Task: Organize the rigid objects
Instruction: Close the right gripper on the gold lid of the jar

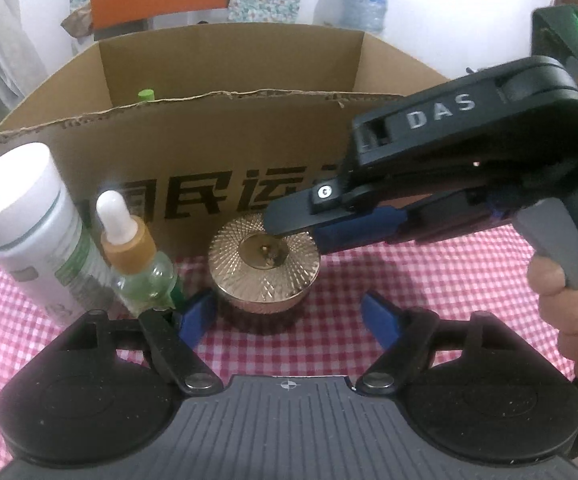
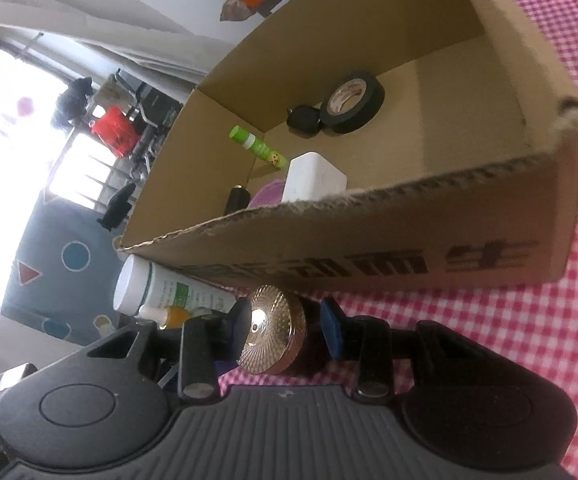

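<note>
A round gold jar with a ribbed lid [image 1: 264, 264] stands on the checked cloth in front of a cardboard box [image 1: 209, 152]. My left gripper [image 1: 285, 316] is open, its blue pads just short of the jar on either side. My right gripper [image 2: 285, 320] is turned on its side, open, with one finger over the lid and one below; the jar [image 2: 273, 330] lies between them. The upper finger [image 1: 289, 216] rests at the lid's edge in the left wrist view. No squeeze shows.
A white bottle [image 1: 29, 232] and a dropper bottle [image 1: 137, 256] stand left of the jar. The box holds a tape roll [image 2: 353, 102], a white block [image 2: 313, 184], a green tube [image 2: 257, 146] and small dark items. The red-checked cloth [image 1: 429, 280] covers the table.
</note>
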`<control>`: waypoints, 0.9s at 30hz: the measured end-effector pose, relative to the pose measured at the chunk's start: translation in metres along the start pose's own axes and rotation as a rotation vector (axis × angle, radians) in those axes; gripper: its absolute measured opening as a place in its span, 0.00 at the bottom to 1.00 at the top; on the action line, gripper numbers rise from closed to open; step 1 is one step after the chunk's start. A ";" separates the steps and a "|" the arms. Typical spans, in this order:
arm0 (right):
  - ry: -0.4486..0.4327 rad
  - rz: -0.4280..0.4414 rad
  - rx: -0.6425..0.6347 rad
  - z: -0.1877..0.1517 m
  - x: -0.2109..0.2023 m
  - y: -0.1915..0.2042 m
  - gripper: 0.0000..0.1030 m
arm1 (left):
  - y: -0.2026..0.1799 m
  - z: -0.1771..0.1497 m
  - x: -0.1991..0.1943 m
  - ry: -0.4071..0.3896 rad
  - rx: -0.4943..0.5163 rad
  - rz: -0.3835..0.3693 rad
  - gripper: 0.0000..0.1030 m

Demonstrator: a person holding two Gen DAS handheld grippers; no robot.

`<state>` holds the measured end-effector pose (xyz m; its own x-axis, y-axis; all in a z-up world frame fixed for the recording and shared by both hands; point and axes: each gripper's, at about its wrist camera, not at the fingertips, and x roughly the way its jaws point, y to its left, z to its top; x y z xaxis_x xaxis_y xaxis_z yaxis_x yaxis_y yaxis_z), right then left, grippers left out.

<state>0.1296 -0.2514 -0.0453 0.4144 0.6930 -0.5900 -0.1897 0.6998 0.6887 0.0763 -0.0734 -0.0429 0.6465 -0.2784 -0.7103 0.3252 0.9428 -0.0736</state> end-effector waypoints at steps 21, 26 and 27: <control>0.022 -0.033 0.005 -0.010 -0.028 -0.016 0.41 | -0.025 -0.001 0.002 0.023 0.051 -0.083 0.78; 0.013 -0.041 0.031 -0.020 -0.043 -0.023 0.41 | -0.036 -0.005 -0.002 0.031 0.072 -0.116 0.78; 0.010 -0.042 0.036 -0.022 -0.045 -0.024 0.41 | -0.038 -0.006 -0.002 0.033 0.074 -0.123 0.78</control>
<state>0.0960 -0.2955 -0.0442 0.4121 0.6647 -0.6232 -0.1402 0.7220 0.6775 0.0586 -0.1070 -0.0426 0.5764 -0.3836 -0.7215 0.4511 0.8856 -0.1104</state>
